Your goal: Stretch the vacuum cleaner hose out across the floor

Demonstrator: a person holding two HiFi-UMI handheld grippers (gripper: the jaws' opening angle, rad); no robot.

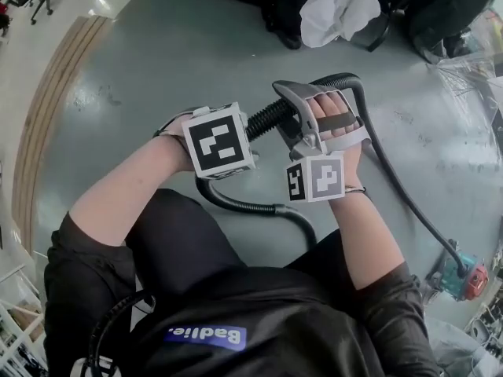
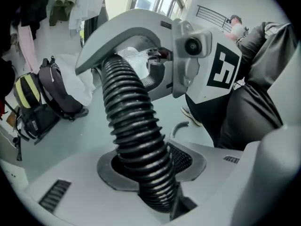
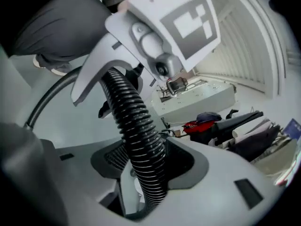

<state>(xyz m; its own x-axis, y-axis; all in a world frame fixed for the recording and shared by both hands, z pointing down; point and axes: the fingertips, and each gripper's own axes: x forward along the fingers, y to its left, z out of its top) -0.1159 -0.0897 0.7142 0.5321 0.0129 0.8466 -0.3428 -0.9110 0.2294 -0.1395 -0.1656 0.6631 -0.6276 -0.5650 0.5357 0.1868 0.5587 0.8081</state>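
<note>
One hose point(image 1: 271, 115) is spanning mid-frame: left gripper point(image 2: 146, 173) is clamping it, right gripper point(image 3: 146, 168) is only straddling it, jaws apart; pulling now is probably risking slippage.

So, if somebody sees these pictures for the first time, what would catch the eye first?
First, the black ribbed hose, held up in front of the person between the two grippers. The left gripper clamps it, while in the right gripper it lies between jaws that seem not to press on it. Then a long dark stretch of it, running over the grey floor toward a teal and red object at the lower right.
</note>
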